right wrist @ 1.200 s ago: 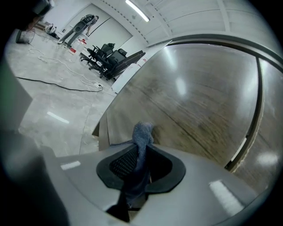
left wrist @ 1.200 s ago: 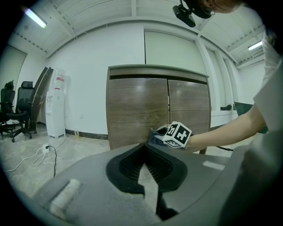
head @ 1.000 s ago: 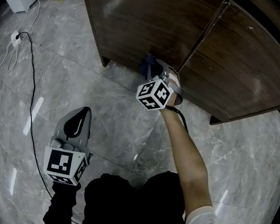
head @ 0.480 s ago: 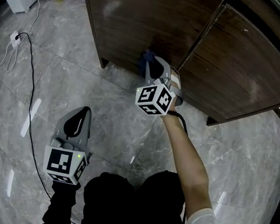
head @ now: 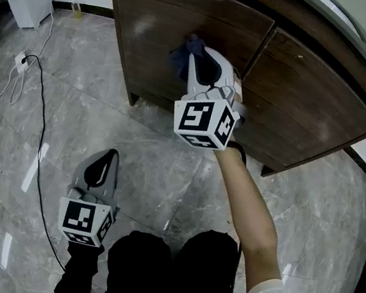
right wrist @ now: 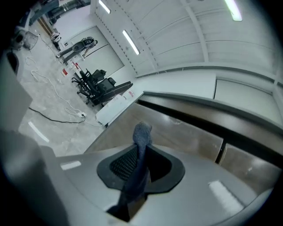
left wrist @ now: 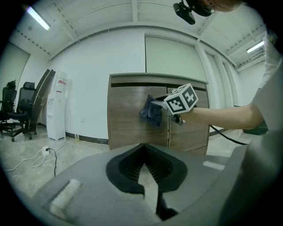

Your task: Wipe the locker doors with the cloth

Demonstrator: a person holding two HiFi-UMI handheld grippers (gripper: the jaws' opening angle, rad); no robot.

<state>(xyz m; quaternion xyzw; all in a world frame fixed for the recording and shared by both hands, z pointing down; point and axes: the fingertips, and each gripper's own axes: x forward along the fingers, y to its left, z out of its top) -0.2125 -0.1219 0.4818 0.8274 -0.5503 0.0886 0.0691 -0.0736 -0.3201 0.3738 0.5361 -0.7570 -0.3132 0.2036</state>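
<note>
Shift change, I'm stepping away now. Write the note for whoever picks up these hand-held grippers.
Right hand-held gripper: shut on the cloth. Its jaws have just closed a little further. The cloth sits against the upper part of the left locker door.
Left hand-held gripper: jaws together, empty, held low over the floor, away from the doors.
Done: the left door is being wiped; the surfaces don't show how much is covered.
Left: finish the left door, then do the right locker door.
</note>
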